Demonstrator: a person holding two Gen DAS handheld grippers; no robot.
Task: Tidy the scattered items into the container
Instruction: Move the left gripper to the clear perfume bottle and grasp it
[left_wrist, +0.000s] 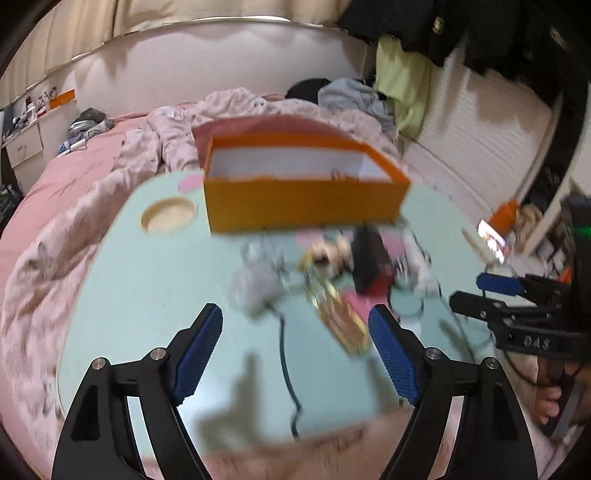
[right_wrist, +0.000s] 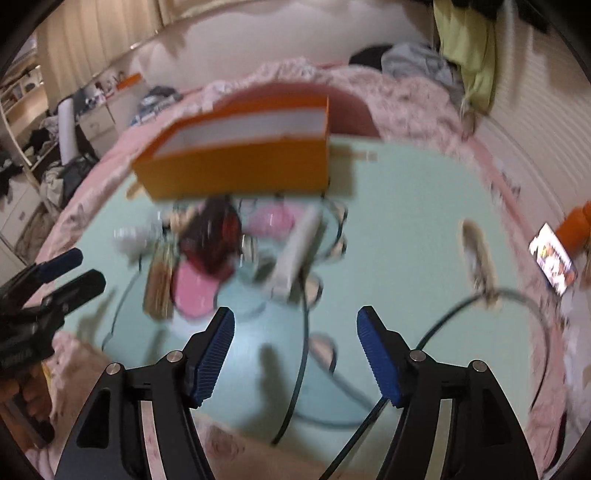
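I take the orange box (left_wrist: 303, 199) as my landmark: it sits open-topped toward the far side of the pale green table (left_wrist: 155, 295), its white inside showing no contents that I can make out. I judge it stands there so both hands can reach it over the clutter. That clutter, the scattered items (left_wrist: 332, 273), lies in a heap just in front of the box's near wall: a dark red-and-black thing (right_wrist: 214, 240), a pink flat piece (right_wrist: 194, 288), a white tube-like thing (right_wrist: 299, 247), a gold strip (left_wrist: 340, 321) and a greyish lump (left_wrist: 255, 291). None is in the box yet, so I read the tidying as barely begun.

My left gripper (left_wrist: 295, 354) hangs nearer to me than the heap, jaws spread wide with nothing between the blue pads. My right gripper (right_wrist: 295, 354) is likewise spread and empty, on the near side of the heap from the box. Both seem poised that way to take a first item.

Much is smeared by motion blur: I cannot name the heap's pieces with confidence, nor tell which overlap. Dark cables (right_wrist: 303, 332) cross the table in front of the box; their ends are cut off. A lit phone (right_wrist: 552, 258) lies well right of the box. A round recess (left_wrist: 168, 216) sits just left of it.
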